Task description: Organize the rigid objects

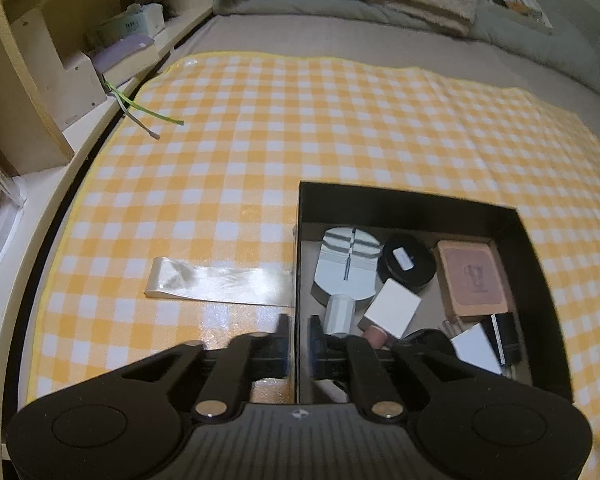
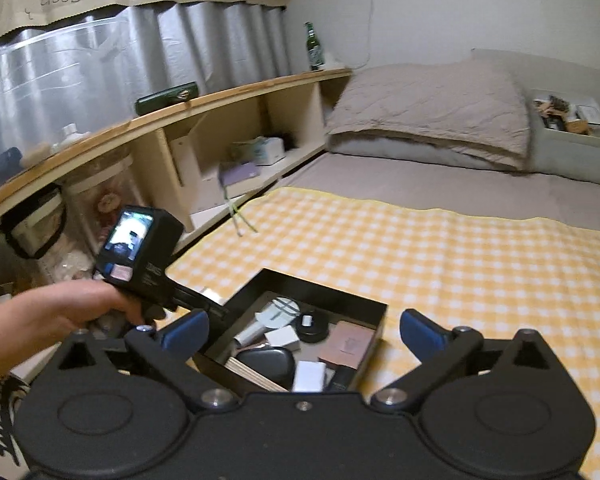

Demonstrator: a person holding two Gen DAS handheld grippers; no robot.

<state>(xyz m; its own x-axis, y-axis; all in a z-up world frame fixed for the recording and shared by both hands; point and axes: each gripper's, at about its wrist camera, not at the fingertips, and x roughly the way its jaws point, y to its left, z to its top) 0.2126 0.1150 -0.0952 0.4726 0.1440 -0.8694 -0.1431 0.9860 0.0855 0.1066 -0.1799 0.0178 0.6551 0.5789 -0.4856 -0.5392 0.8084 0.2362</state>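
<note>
Nearest cam, right gripper [image 2: 302,332] spread wide, nothing between; left gripper [image 1: 299,334] straddles black box [image 1: 404,196] wall, pads not pressing. Box w/ small items sits on checked cloth [image 1: 300,120], pillow [image 2: 428,112] beyond.

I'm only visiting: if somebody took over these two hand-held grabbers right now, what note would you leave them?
Left gripper: jaws slightly apart, straddling the black box at its left wall, not clamping.
Right gripper: wide open, empty, pointed at the box.
Things: pale round tool, black tin, white cube, brown case and others lie inside the box.
Done: rigid items look boxed.
Left: only a clear plastic strip lies on the checked cloth.
</note>
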